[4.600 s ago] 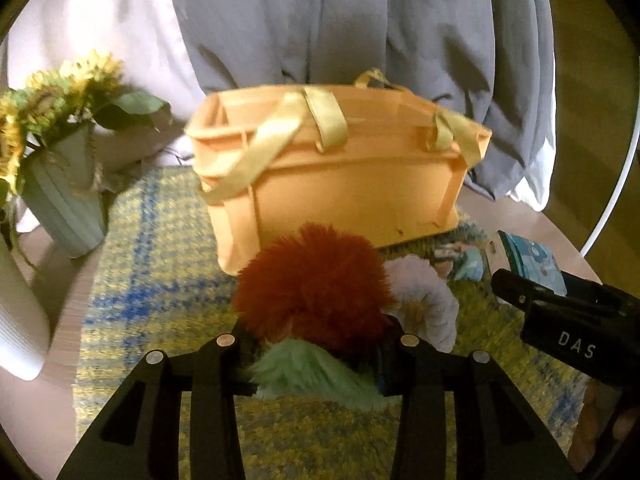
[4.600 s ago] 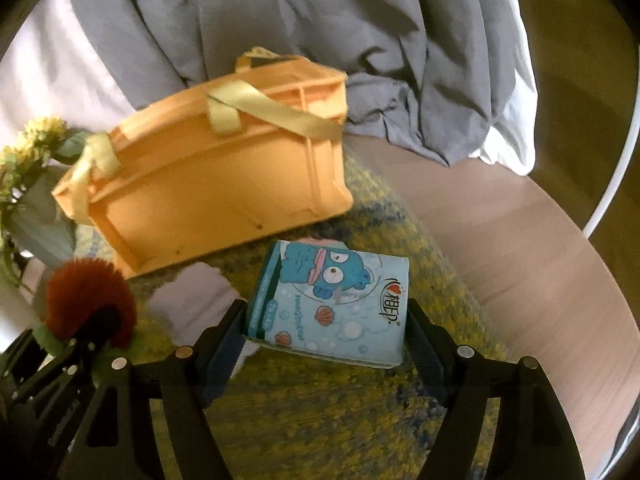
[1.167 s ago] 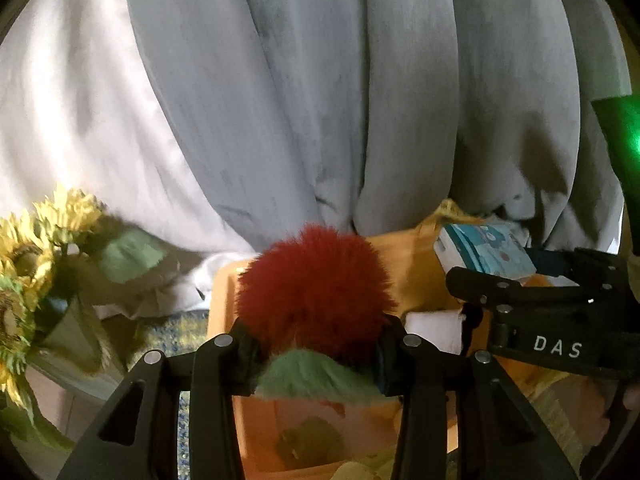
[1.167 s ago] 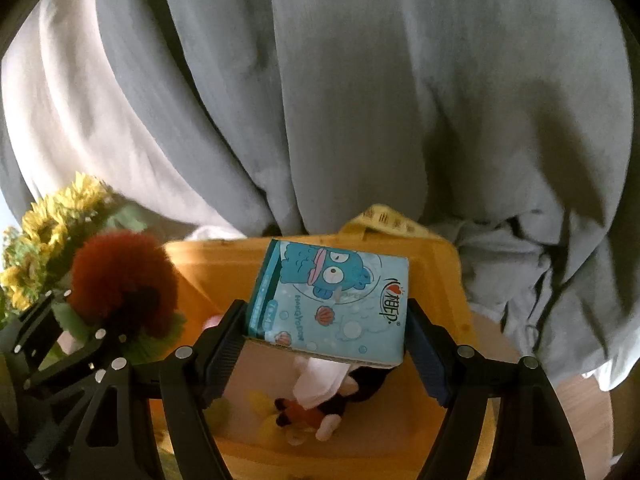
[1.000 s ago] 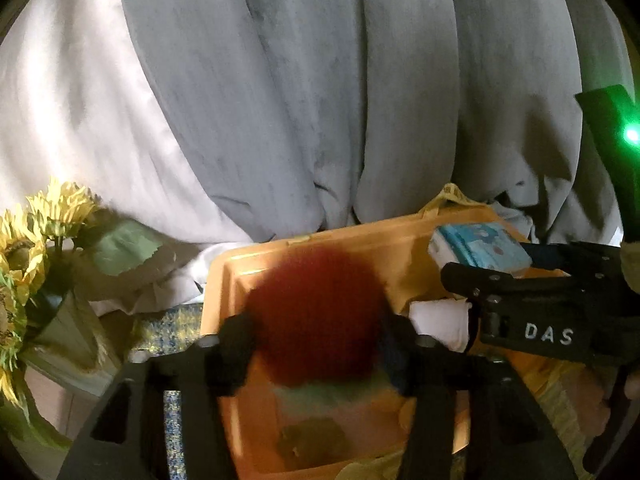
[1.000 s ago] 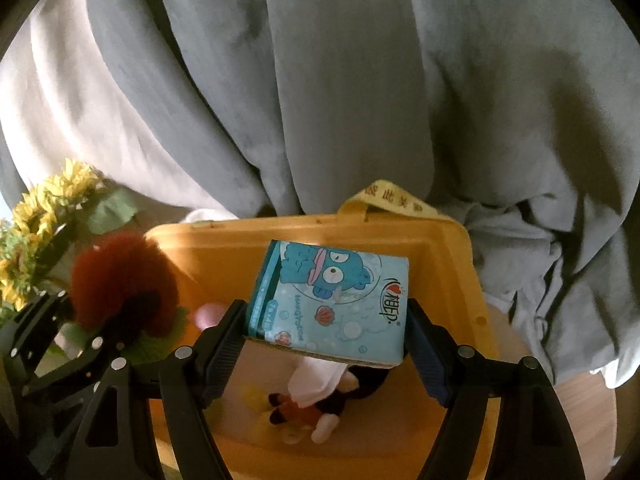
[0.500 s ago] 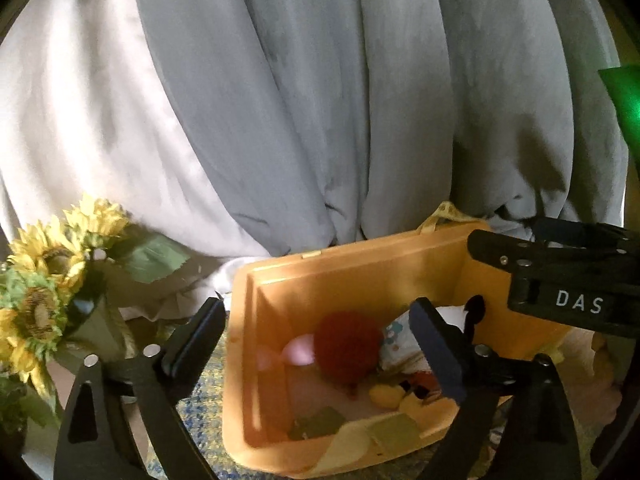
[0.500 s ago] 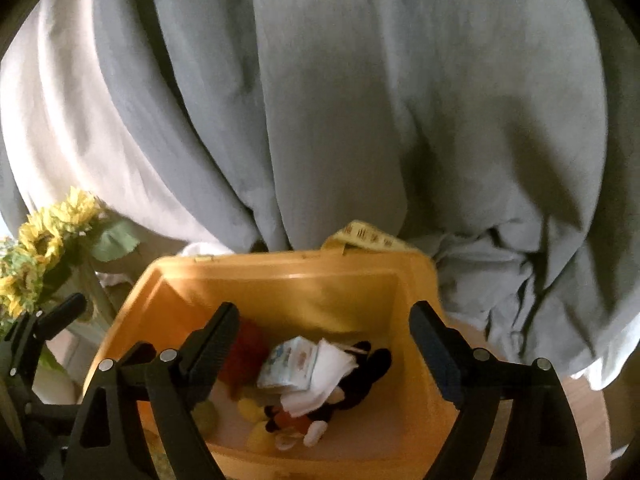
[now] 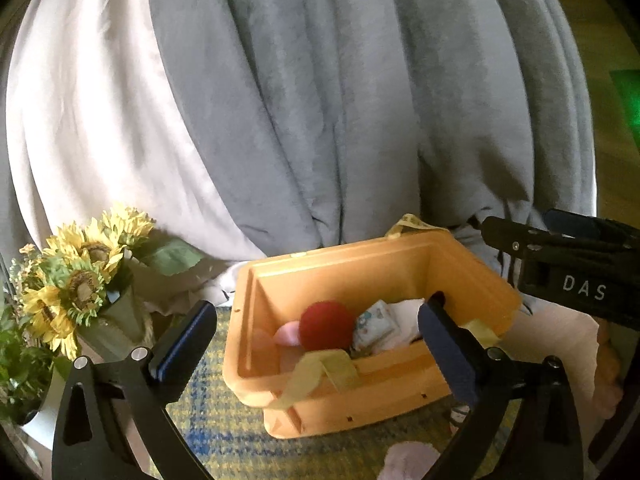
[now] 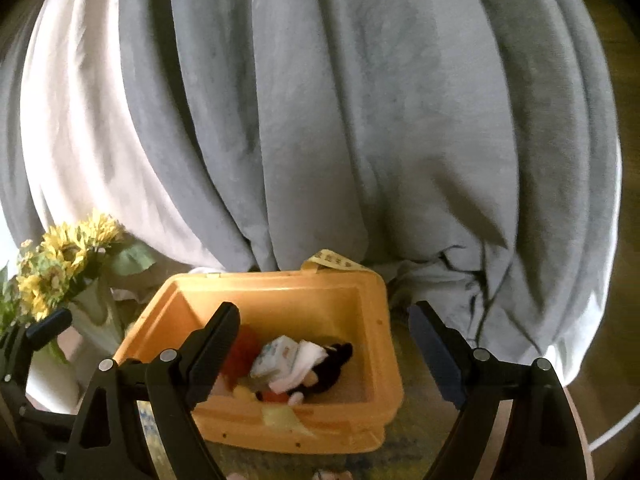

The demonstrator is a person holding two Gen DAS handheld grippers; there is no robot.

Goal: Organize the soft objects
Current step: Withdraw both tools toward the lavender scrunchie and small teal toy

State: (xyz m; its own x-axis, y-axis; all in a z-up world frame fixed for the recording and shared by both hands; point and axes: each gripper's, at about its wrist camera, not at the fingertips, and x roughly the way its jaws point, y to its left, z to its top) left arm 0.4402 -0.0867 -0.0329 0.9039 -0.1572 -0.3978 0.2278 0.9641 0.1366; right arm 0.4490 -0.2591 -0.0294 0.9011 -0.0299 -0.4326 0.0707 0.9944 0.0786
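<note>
Both the left gripper and the right gripper have just been opening and now stand released with nothing between the jaws; beyond them, the fluffy red pom-pom and the pale blue cartoon tissue pack lie inside the orange plastic bin with other plush toys. By my reading most is done, though a pale fluffy piece remains on the yellow-blue woven mat below the left jaws. The sunflower vase beside the left jaw could be knocked.

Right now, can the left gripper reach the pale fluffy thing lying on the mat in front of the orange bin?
Probably yes. The left gripper is open and empty, and the pale fluffy thing lies uncovered on the mat, outside the orange bin.
</note>
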